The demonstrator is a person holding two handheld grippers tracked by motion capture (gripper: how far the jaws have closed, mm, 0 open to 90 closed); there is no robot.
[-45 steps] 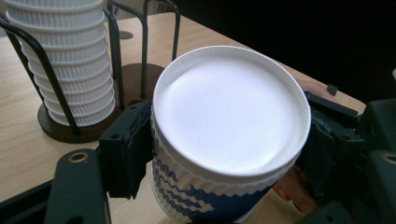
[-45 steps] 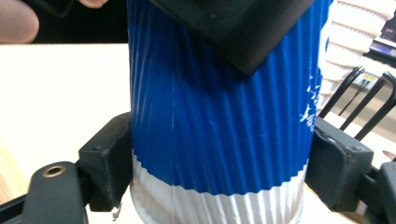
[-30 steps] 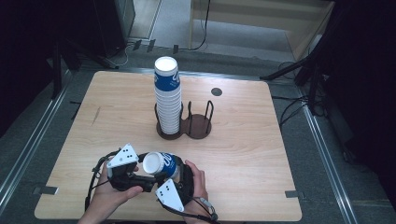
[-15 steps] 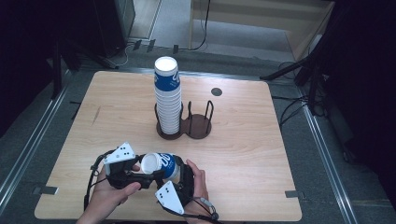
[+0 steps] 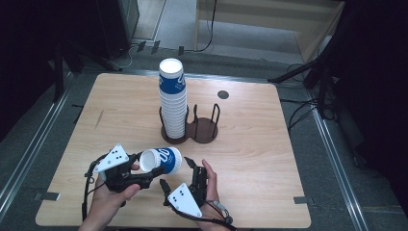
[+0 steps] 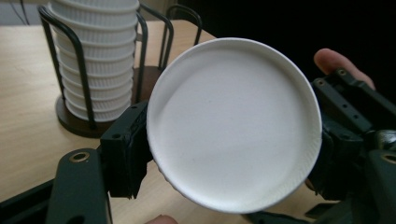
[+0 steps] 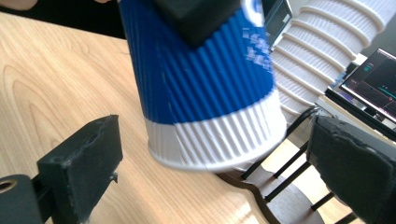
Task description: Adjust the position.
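Note:
A ribbed blue-and-white paper cup (image 5: pixel 162 160) lies on its side above the table's front. My left gripper (image 5: pixel 146 167) is shut on it near its closed white base (image 6: pixel 233 121), one black pad (image 6: pixel 126 149) on each side. My right gripper (image 5: pixel 177 174) stands open around the cup's white rim end (image 7: pixel 215 140); its jaws have just been opening, and both pads (image 7: pixel 84 163) stay apart from the cup. A tall stack of like cups (image 5: pixel 172 101) stands upside down in the left slot of a dark wire holder (image 5: pixel 206 129).
The holder's right slot (image 5: pixel 208 126) has no cups in it. A small dark round hole (image 5: pixel 223 95) sits in the wooden table (image 5: pixel 288 159) behind the holder. Cables and dark stands run along the floor beyond the far edge.
The right gripper's jaws have spread off the cup, which they gripped a second ago. The left gripper's jaws have closed on the cup's other end. Both hands stayed nearly in place.

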